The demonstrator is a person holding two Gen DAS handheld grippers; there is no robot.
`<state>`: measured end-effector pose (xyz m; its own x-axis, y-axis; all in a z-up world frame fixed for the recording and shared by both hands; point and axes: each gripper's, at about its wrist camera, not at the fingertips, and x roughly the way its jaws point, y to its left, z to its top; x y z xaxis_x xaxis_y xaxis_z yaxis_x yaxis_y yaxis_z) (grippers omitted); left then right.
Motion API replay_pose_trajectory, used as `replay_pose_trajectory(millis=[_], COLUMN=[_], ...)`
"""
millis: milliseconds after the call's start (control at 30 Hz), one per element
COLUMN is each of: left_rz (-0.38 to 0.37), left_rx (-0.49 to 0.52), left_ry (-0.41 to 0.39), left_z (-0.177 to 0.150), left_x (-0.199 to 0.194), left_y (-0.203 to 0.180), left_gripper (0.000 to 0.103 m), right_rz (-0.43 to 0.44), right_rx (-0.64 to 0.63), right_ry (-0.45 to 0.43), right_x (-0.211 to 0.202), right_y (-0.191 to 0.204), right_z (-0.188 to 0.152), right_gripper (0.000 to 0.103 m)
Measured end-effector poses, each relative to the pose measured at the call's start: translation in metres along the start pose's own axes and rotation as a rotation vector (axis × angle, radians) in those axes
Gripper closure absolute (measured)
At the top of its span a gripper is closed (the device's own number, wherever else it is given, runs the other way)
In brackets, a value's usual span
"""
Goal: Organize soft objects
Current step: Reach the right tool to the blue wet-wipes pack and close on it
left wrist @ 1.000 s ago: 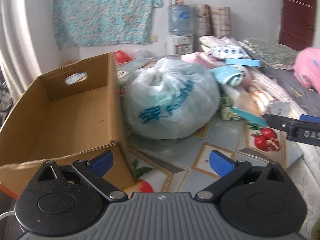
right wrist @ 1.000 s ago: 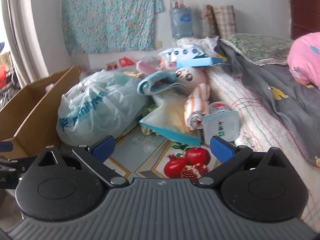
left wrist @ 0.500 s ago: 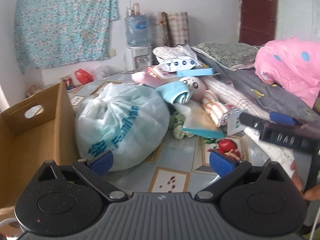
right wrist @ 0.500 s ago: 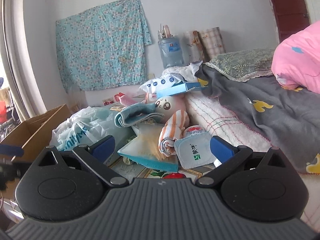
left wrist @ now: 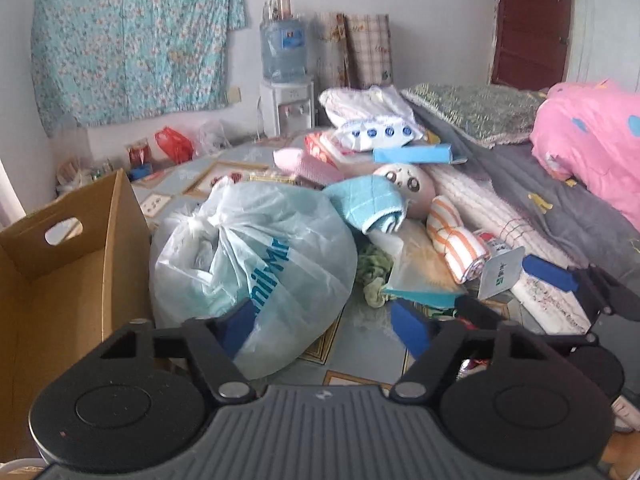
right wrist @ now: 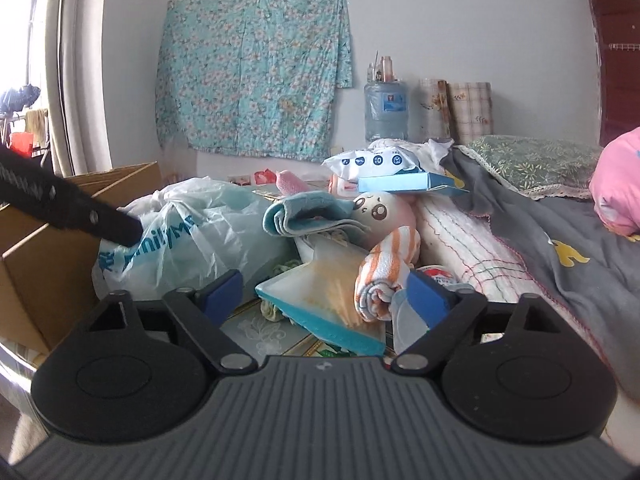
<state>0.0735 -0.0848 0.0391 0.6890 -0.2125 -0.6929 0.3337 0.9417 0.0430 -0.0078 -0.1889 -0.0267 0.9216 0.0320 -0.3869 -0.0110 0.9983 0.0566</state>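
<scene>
A pile of soft things lies on the patterned floor mat beside the bed: a knotted pale blue plastic bag [left wrist: 256, 264] [right wrist: 192, 244], a rolled blue towel [left wrist: 372, 208] [right wrist: 308, 216], a round pink plush with a face [left wrist: 408, 188] [right wrist: 380, 216], an orange-striped rolled towel [left wrist: 456, 240] [right wrist: 388, 272] and a flat teal-edged packet [right wrist: 328, 300]. My left gripper [left wrist: 326, 326] is open and empty, close in front of the bag. My right gripper [right wrist: 326, 296] is open and empty, its fingers on either side of the striped towel and the packet.
An open cardboard box [left wrist: 60, 280] [right wrist: 60, 232] stands left of the bag. The bed with a grey blanket [right wrist: 560, 240] and pink quilt [left wrist: 592, 144] runs along the right. A wipes pack [right wrist: 372, 160], a blue carton [right wrist: 400, 180] and a water dispenser [left wrist: 284, 80] are behind.
Both grippers have moved forward and lower toward the pile. The right one has come up close to the striped towel and the packet. Both stay open.
</scene>
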Motion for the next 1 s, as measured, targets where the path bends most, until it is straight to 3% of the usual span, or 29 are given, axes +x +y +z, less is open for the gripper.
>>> replay_pose_trajectory(millis=[200, 400, 600, 733, 1000], left_rz=[-0.030, -0.071, -0.073, -0.056, -0.058], left_rx=[0.010, 0.042, 0.170, 0.249, 0.274], left_ry=[0.000, -0.013, -0.082, -0.087, 0.032], left_z=[0.041, 0.100, 0.131, 0.148, 0.188], left_x=[-0.020, -0.022, 0.015, 0.057, 0.154], left_y=[0.023, 0.042, 0.022, 0.001, -0.010], left_gripper=[0.038, 0.033, 0.019, 0.016, 0.016], right_rz=[0.001, 0.033, 0.175, 0.146, 0.103], right_rx=[0.078, 0.226, 0.384, 0.403, 0.488], right_ry=[-0.085, -0.159, 0.005, 0.142, 0.296], right_x=[-0.006, -0.003, 0.061, 0.118, 0.223], right_y=[-0.022, -0.059, -0.090, -0.106, -0.156], right_z=[0.043, 0.117, 0.183, 0.201, 0.199], right_gripper=[0.023, 0.023, 0.023, 0.023, 0.023])
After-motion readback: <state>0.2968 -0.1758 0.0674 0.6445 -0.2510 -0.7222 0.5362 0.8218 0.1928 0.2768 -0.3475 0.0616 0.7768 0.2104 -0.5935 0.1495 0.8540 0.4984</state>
